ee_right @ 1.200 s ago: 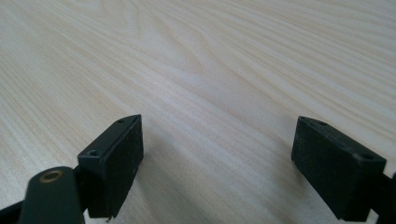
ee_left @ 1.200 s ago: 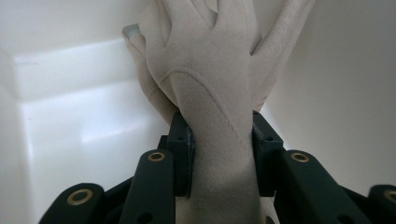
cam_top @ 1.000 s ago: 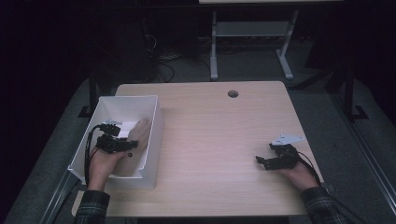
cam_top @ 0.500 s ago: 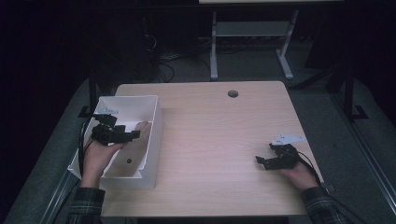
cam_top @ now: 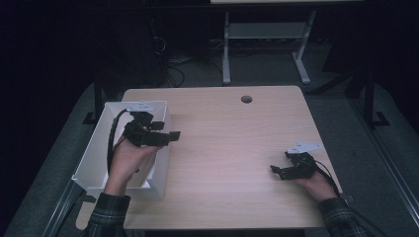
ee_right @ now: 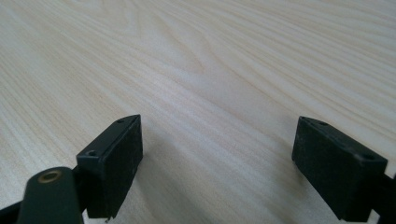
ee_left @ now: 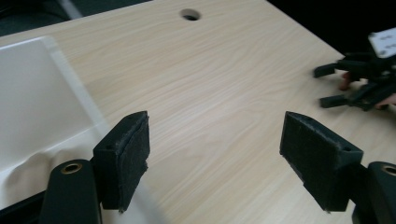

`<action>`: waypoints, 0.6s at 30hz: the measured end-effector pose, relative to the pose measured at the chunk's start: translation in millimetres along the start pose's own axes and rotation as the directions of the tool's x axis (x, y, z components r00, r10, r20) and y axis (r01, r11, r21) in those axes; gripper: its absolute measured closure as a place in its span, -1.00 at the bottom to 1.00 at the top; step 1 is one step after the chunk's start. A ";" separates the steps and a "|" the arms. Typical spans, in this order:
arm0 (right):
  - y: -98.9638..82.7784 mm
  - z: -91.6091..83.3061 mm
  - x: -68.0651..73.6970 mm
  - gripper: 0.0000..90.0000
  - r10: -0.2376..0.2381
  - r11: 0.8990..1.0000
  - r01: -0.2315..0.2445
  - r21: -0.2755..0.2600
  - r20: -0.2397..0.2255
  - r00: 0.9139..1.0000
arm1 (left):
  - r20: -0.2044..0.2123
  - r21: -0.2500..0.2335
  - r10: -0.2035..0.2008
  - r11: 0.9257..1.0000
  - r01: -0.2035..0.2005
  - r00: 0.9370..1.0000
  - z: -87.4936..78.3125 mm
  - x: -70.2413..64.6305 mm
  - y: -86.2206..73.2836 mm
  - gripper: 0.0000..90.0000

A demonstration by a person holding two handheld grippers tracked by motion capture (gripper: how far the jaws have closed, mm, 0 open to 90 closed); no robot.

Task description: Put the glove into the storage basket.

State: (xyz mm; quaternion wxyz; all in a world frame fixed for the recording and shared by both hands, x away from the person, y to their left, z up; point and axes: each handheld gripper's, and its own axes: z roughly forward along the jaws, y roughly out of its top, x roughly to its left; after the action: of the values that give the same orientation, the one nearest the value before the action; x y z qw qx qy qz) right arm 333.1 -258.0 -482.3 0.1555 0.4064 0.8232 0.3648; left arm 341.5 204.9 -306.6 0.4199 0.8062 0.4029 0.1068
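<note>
A: The left gripper (cam_top: pixel 165 134) hangs over the right wall of the white bin (cam_top: pixel 94 153) at the table's left edge; its jaws have just been opening and stand wide with nothing between them.

B: And across?

A: Bare light wood table (cam_top: pixel 232 148), a cable hole (cam_top: pixel 246 99) near the far edge. The right gripper (cam_top: pixel 280 164) rests on the table, jaws wide, empty. Dark room beyond; grey desk legs (cam_top: pixel 226 49).

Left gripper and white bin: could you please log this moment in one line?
left gripper: open, empty, above white bin | right gripper: open, empty, on table
</note>
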 end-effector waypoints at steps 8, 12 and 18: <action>-0.1 -0.2 0.1 -0.65 -0.001 1.000 0.001 0.001 0.000 1.000 | 0.088 0.019 0.064 0.998 -0.066 0.994 38.6 -46.0 6.2 -0.49; -0.1 -0.3 0.2 -0.65 -0.001 1.000 0.001 0.002 -0.001 1.000 | 0.107 0.038 0.111 0.993 -0.116 0.988 57.9 -60.3 2.4 -0.49; -0.1 -0.3 0.3 -0.65 -0.002 1.000 0.002 0.002 -0.001 1.000 | 0.124 0.076 0.167 0.981 -0.177 0.978 89.5 -74.9 -15.1 -0.49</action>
State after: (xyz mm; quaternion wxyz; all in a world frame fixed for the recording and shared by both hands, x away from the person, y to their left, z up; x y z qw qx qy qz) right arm 332.7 -257.9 -482.2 0.1551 0.4056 0.8239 0.3643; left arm 329.9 101.6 -361.6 0.3969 0.8602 0.3106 0.0775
